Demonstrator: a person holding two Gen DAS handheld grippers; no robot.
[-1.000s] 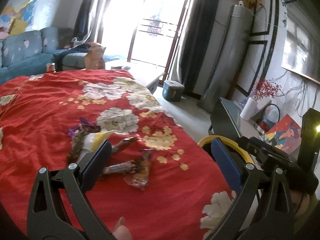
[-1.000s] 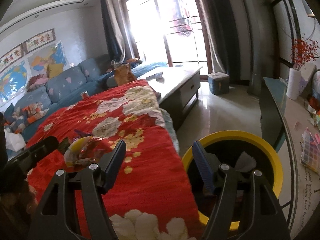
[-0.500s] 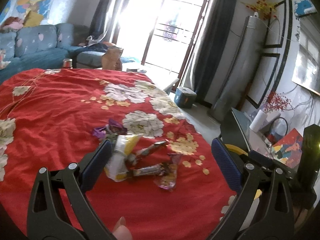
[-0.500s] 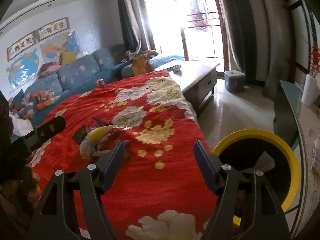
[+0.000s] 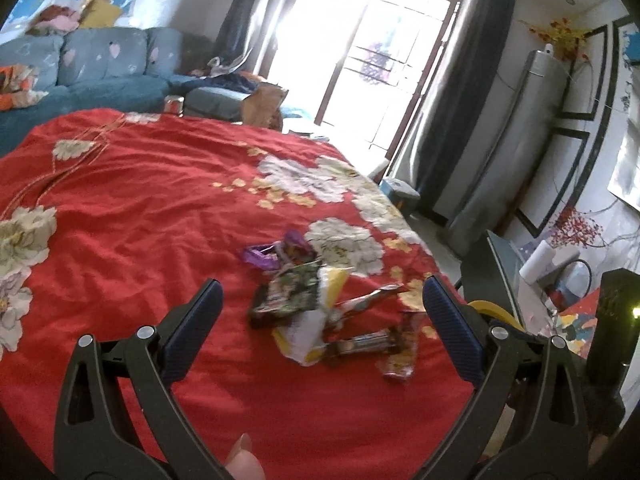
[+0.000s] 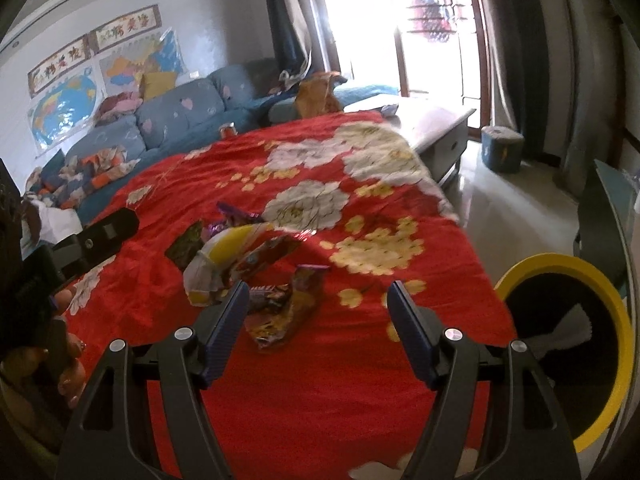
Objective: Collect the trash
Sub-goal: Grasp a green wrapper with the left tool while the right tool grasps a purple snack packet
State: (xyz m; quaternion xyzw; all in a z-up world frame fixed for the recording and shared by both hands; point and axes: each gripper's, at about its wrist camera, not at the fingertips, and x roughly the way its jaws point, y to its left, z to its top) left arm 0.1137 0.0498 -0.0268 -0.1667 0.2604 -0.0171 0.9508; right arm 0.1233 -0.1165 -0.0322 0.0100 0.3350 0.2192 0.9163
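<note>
With nothing between the jaws yet, left hand-held gripper (image 5: 318, 320) spread wide and empty, aimed down at the wrapper pile (image 5: 320, 304) on the red floral cloth (image 5: 140, 208). Same story on the right hand-held gripper (image 6: 316, 320): jaws apart, nothing pinched, hanging above the near edge of the litter with an orange-and-purple snack bag (image 6: 288, 312) lying between and just beyond the tips. Looks like the approach step, no pickup made so far. Trash all bunched together mid-cloth: a white-and-yellow bag (image 6: 218, 264), a dark green packet (image 5: 290, 294), a purple wrapper (image 5: 272, 252) at the far side, a long thin bar wrapper (image 5: 362, 342) nearest the edge. Yellow-rimmed bin (image 6: 560, 344) off the right side of the cloth, black liner inside, something pale already in it. Next move probably calls for dropping one gripper low enough to straddle a single wrapper and closing on it without dragging cloth along; thin crinkly film lying flat could slip out easily. Hard to say whether a table or a bed sits under the cloth, fully covered. Wrappers overlapping, so exact count unclear, and print on them too blurry to read. Bin mostly hidden behind the right finger in the left view, only a sliver of rim showing. Window glare washing out the back of the room.
</note>
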